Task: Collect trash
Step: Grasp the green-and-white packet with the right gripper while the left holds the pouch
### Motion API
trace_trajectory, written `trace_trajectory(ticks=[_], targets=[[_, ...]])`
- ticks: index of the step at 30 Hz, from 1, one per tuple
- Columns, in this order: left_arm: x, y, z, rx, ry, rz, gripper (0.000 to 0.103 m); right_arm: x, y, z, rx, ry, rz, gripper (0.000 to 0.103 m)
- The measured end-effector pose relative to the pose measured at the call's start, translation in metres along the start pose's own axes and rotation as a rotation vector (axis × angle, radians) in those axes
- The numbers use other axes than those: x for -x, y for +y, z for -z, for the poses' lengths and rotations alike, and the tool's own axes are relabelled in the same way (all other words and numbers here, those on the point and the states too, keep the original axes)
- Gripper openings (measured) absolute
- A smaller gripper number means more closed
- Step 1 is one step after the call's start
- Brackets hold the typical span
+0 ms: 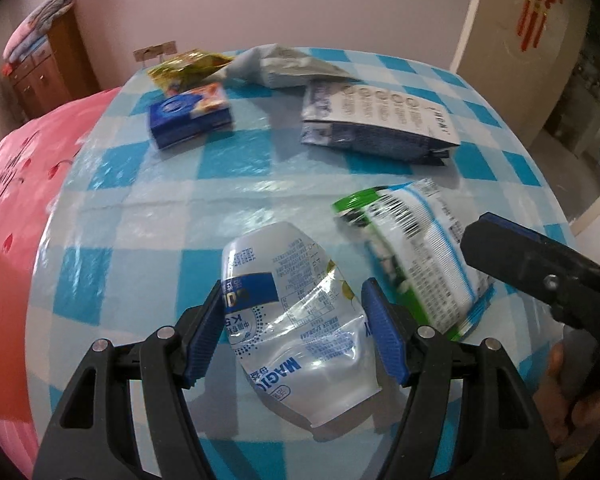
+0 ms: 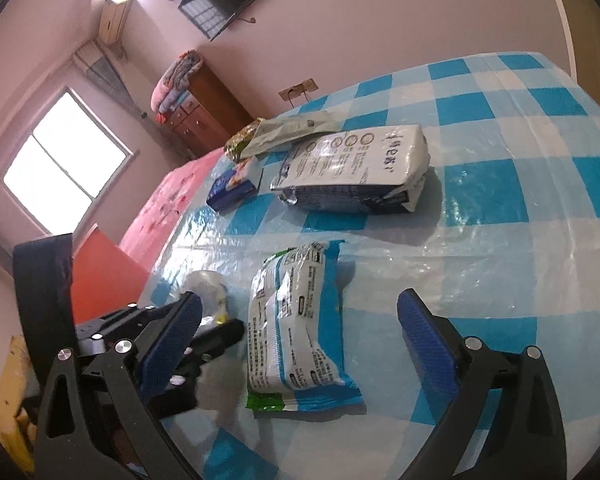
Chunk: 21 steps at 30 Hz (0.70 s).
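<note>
Trash lies scattered over a table with a blue-and-white checked cover (image 1: pixel 148 216). Nearest is a crushed clear plastic bottle (image 1: pixel 296 320) with a blue label, sitting between the pads of the left gripper (image 1: pixel 294 328): the left pad presses its label, while the right pad seems to stand just clear of the crumpled side, so a firm grip cannot be told. In the right wrist view most of the bottle (image 2: pixel 210 292) hides behind a blue pad. Just beside it lies a green-edged white wrapper (image 2: pixel 296 328), flat on the cover, between the widely parted jaws of the right gripper (image 2: pixel 300 344), touched by neither pad. Farther back rest a white and dark-blue bag (image 1: pixel 380 124), a small blue box (image 1: pixel 190 116), a grey pouch (image 1: pixel 284 66) and a yellow-green packet (image 1: pixel 184 66), its print blurred. A red sheet (image 1: pixel 16 184) borders the cover.
</note>
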State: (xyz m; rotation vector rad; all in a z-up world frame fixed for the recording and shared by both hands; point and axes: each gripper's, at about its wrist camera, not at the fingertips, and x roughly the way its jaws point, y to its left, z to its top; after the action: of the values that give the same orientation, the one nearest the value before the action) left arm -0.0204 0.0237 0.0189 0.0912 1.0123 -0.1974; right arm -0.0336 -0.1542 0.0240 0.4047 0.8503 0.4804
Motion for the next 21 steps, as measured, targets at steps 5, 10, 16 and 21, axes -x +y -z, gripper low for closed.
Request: trace_trajectory(ticks=[5,10,16,21], targets=[[0.014,0.017,0.009,0.01,-0.027,-0.035,0.068,-0.013,0.017,0.007,0.097,0.023,0.087,0.079],[0.024,0.03,0.016,0.009,-0.048,-0.039,0.068,-0.019,0.033,0.012,0.174,0.027,0.149,0.076],[0.033,0.04,0.024,0.013,-0.079,-0.019,0.068,-0.024,0.033,0.011,0.171,0.036,0.204,0.073],[0.036,0.046,0.03,0.019,-0.089,0.01,0.068,-0.029,0.039,0.012,0.203,0.044,0.257,0.07]])
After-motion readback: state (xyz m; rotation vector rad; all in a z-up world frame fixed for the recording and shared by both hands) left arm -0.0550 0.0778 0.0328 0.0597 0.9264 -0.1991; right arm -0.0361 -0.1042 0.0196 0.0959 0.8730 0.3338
